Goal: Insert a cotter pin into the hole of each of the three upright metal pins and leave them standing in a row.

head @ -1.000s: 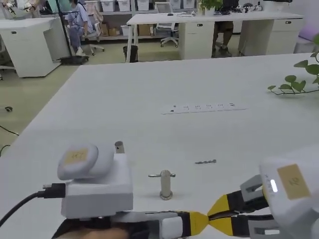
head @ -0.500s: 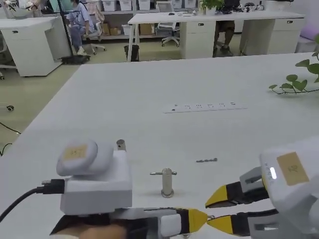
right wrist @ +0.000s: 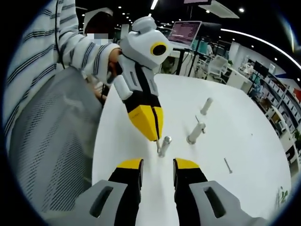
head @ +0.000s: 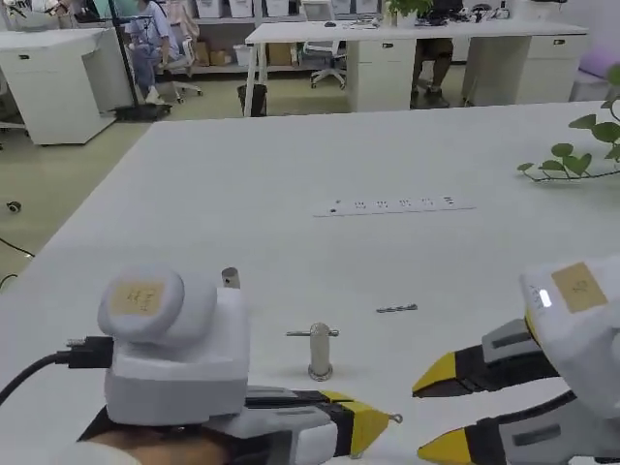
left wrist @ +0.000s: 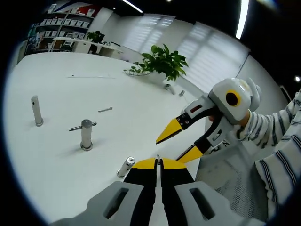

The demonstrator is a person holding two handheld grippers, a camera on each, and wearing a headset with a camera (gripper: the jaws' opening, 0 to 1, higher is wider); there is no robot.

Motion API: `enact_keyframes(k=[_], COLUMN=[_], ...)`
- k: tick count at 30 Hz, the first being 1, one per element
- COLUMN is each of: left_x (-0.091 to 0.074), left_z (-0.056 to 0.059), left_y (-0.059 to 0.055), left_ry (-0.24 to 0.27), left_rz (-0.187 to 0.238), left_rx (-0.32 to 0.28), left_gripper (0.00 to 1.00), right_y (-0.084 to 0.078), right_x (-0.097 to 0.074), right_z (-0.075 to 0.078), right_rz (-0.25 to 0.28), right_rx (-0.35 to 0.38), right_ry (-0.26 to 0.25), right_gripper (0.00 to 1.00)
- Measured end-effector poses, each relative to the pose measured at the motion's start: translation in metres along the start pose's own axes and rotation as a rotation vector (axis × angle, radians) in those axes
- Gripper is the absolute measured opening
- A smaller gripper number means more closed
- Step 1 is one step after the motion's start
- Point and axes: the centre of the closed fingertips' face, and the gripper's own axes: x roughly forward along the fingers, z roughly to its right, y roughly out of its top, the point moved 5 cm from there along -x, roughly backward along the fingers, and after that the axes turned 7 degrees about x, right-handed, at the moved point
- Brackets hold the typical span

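My left gripper [left wrist: 159, 161] is clamped on a thin silver cotter pin [head: 393, 418], its tip just beside the nearest short steel upright pin [left wrist: 126, 167]. My right gripper [right wrist: 158, 165] holds nothing, jaws apart. The middle upright pin [head: 320, 353] carries a second cotter pin [head: 300, 333] crosswise. The far pin [head: 231, 279] stands farther off, and a spare cotter pin [head: 397, 309] lies on the white table [head: 291, 194].

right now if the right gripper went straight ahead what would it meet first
Probably the nearest metal pin, just beyond the right gripper's open jaws, though the left gripper, shut on a cotter pin, sits close beside that line.
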Motion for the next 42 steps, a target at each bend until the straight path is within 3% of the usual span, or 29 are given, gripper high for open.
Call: enact_keyframes(k=[3, 7, 11, 12, 17, 23, 36, 42], left_x=[0.000, -0.001, -0.001, -0.002, -0.003, -0.001, -0.002, -0.004], left_z=[0.002, 0.007, 0.012, 0.013, 0.022, 0.032, 0.039, 0.038], left_y=[0.000, -0.004, -0.007, -0.007, -0.003, -0.003, -0.007, -0.012], left_ry=[-0.015, -0.044, -0.070, -0.077, -0.128, -0.198, -0.239, -0.240], left_rz=[0.000, -0.029, -0.064, -0.069, -0.049, -0.026, -0.034, -0.064], left_rx=[0.011, 0.105, 0.151, 0.195, 0.262, 0.445, 0.563, 0.572], left_gripper=[0.00, 0.00, 0.00, 0.00, 0.00, 0.00, 0.00, 0.00], right_y=[-0.004, -0.005, -0.004, -0.004, -0.004, -0.005, -0.004, -0.002], right_x=[0.001, 0.001, 0.000, 0.000, 0.001, 0.003, 0.005, 0.007], right_z=[-0.005, -0.008, -0.008, -0.010, -0.018, -0.028, -0.035, -0.037], right_rz=[-0.023, -0.029, -0.022, -0.020, -0.011, -0.030, -0.029, -0.046], right_rx=[0.004, 0.013, 0.034, 0.038, 0.069, 0.060, 0.048, 0.017], right_ry=[0.037, 0.064, 0.087, 0.096, 0.158, 0.229, 0.288, 0.323], right_gripper=[0.27, 0.27, 0.27, 0.27, 0.25, 0.19, 0.05, 0.04])
